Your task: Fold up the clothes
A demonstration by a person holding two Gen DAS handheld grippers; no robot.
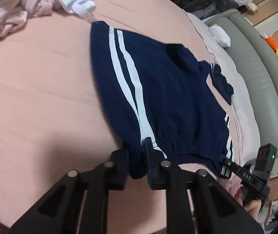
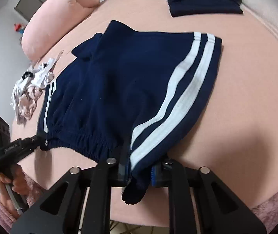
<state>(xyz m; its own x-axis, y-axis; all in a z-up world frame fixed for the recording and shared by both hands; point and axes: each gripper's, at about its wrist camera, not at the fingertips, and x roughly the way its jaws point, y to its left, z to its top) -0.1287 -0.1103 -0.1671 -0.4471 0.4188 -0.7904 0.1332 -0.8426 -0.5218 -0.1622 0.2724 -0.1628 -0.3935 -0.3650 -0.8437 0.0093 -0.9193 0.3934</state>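
Item: navy shorts point(image 1: 158, 97) with white side stripes, lying spread on the pink bed point(image 1: 41, 97). You hold each end of the elastic waistband: left gripper point(image 1: 137, 161) and right gripper point(image 2: 141, 172), both jaws clamped on the fabric. That two-corner hold likely keeps the waistband taut so the shorts lie flat for folding. Also present: crumpled pale clothes point(image 1: 22, 2), a folded navy garment point(image 2: 205, 2).
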